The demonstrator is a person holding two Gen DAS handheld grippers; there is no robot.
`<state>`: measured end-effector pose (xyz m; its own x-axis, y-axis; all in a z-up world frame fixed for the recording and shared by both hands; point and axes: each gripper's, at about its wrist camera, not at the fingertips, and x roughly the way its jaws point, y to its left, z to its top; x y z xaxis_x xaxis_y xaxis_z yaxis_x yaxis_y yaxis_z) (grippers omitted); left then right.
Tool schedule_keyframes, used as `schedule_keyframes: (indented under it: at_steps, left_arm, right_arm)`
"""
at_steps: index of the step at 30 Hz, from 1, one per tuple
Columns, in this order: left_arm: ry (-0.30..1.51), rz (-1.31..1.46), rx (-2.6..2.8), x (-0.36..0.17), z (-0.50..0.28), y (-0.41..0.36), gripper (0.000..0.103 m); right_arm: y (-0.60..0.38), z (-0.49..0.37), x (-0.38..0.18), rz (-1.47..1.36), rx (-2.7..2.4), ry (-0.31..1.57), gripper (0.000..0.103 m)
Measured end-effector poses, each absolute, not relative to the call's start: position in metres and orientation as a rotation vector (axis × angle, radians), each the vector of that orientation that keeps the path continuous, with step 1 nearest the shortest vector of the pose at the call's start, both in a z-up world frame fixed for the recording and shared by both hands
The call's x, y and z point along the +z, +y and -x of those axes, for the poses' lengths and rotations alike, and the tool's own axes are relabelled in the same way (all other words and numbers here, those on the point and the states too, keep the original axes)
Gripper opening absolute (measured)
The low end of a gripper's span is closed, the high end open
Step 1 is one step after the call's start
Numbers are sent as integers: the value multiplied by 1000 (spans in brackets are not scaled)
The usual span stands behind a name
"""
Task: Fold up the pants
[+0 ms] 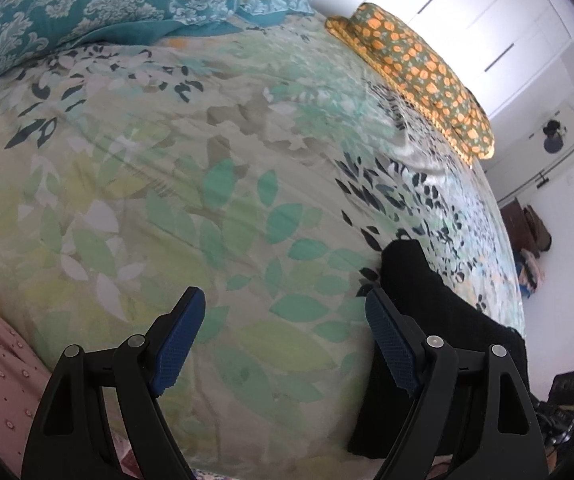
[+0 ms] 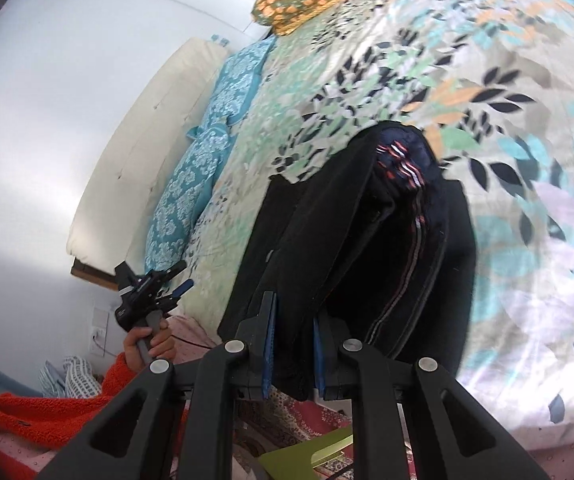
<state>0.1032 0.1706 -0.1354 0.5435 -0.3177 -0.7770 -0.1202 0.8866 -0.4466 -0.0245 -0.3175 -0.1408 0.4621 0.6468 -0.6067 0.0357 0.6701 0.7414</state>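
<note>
Black pants (image 2: pixel 367 240) with a striped side seam hang bunched over the leaf-print bedspread (image 2: pixel 507 220). My right gripper (image 2: pixel 291 354) is shut on a fold of them near the bed's edge, the cloth pinched between the blue pads (image 2: pixel 268 352). In the left wrist view the pants (image 1: pixel 439 312) lie just right of my left gripper (image 1: pixel 285 344), which is open and empty above the bedspread (image 1: pixel 207 200). The left gripper also shows in the right wrist view (image 2: pixel 155 284), held in a hand left of the pants, apart from them.
Teal patterned pillows (image 1: pixel 107 12) and an orange-flowered pillow (image 1: pixel 419 76) lie at the far side of the bed. White wardrobe doors (image 1: pixel 467 12) stand beyond. A white headboard (image 2: pixel 147 148) runs along the wall. A green object (image 2: pixel 307 456) sits below my right gripper.
</note>
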Motion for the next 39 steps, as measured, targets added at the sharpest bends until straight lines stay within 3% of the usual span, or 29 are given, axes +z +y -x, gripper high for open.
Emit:
schedule_keyframes:
  at_steps: [15,17,19,20,28,32,35,39]
  left_arm:
    - [1024,59,-427,-122,-70,38,84]
    - [1039,-23,-481,-128,-61,18,84]
    - [1063,-136,-505,-141,-54,-1,84]
    - [1069,-181,-505,-146,-50,-7,84]
    - [1061,-261,-544,-149,-40,-20,84]
    - [1066,-247,-534,-149,-38,-18,84]
    - [1069,-238,-522,-148,-39,-15,84]
    - [1070,-240,-516,-149,-40,-15,84]
  right_arm:
    - [-329,29,-190,-711,278,1137,16]
    - [-327,25,-185,-675,263,1149,20]
    - [-327,23,-175,-623,244,1163,34]
    - [-328,22,-165,-573,227,1149,35]
    - [-306,-38,-94,-370,277,939,35]
    - [-297,-73,-128,-354,223,1020,35]
    - [-306,-80,-159,-405,153,1087,28]
    - [-307,-66,-146,-422,140,1038,26]
